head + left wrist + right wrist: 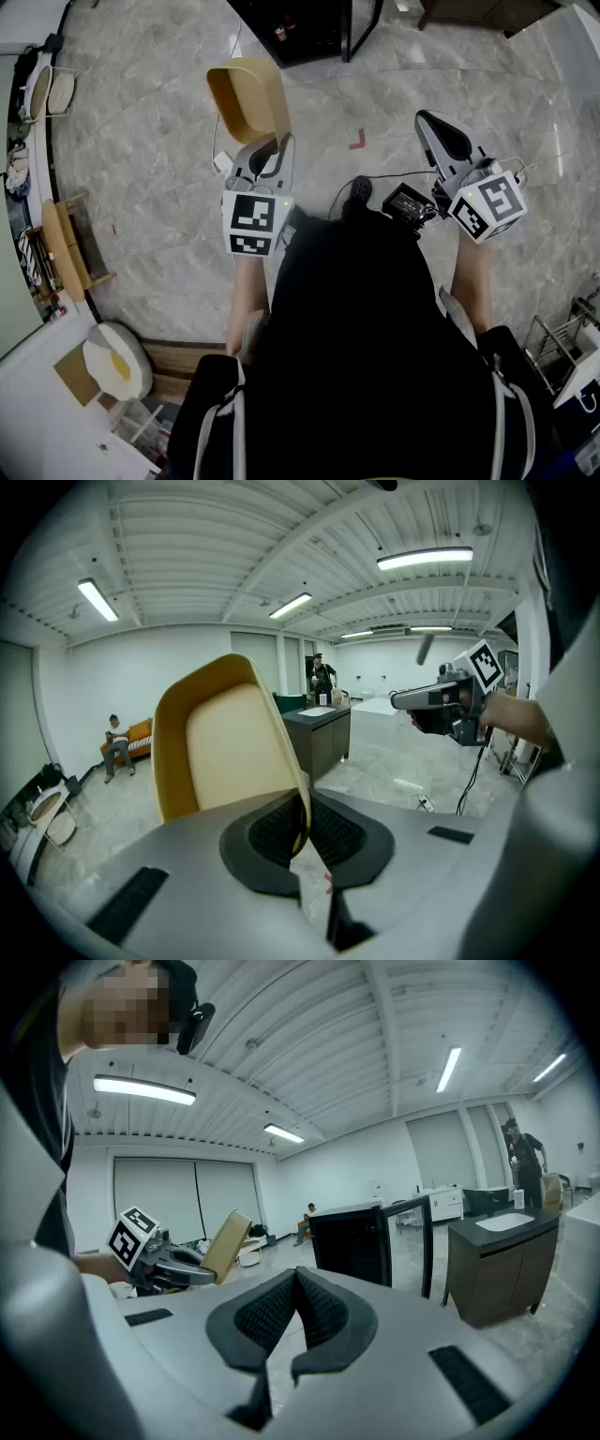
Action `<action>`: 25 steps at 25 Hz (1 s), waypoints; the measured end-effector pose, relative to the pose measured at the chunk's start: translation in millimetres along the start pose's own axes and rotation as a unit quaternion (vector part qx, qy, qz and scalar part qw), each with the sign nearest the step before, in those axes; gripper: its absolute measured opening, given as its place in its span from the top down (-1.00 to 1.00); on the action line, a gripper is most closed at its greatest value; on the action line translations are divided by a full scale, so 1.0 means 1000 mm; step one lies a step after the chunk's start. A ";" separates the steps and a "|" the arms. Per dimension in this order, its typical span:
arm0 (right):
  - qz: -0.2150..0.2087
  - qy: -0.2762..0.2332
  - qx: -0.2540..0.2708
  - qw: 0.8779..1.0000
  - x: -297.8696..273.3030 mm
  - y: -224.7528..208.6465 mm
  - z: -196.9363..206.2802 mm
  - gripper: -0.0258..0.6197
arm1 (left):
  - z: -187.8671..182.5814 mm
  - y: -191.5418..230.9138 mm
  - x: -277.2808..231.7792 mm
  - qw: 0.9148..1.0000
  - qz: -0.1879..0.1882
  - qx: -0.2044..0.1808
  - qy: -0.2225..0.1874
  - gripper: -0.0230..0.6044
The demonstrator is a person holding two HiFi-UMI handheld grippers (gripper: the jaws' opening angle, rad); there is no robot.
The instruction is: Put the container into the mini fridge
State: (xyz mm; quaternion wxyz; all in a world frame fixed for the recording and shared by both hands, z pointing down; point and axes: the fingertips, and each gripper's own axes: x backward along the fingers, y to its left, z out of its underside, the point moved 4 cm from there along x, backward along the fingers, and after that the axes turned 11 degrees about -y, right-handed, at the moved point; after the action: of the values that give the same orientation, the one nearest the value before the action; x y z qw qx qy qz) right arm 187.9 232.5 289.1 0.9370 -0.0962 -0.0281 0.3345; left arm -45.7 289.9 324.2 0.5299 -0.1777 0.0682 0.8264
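1. My left claw (302,841) is clenched on the side wall of the yellow container (230,742). The container sticks up and forward from the jaws, held in the air.
2. My right claw (292,1326) is closed on nothing and held out to the side.
3. The mini fridge (300,33) lies ahead, well apart from the container and a little to its right in the head view. Its door (409,1246) stands open on the right side.
4. I judge the left hand nearer, so the carry goes forward and slightly right, with the container's far end leading.
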 end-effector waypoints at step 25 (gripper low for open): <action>0.011 0.008 -0.029 0.999 0.014 -0.037 0.014 0.86 | 0.000 -0.027 -0.021 1.000 0.002 -0.011 0.028 0.79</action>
State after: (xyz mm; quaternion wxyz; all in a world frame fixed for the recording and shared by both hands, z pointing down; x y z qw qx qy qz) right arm 220.3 215.0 309.7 0.9301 -0.1268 -0.0290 0.3434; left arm -13.2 283.8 333.8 0.5238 -0.2065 0.0743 0.8231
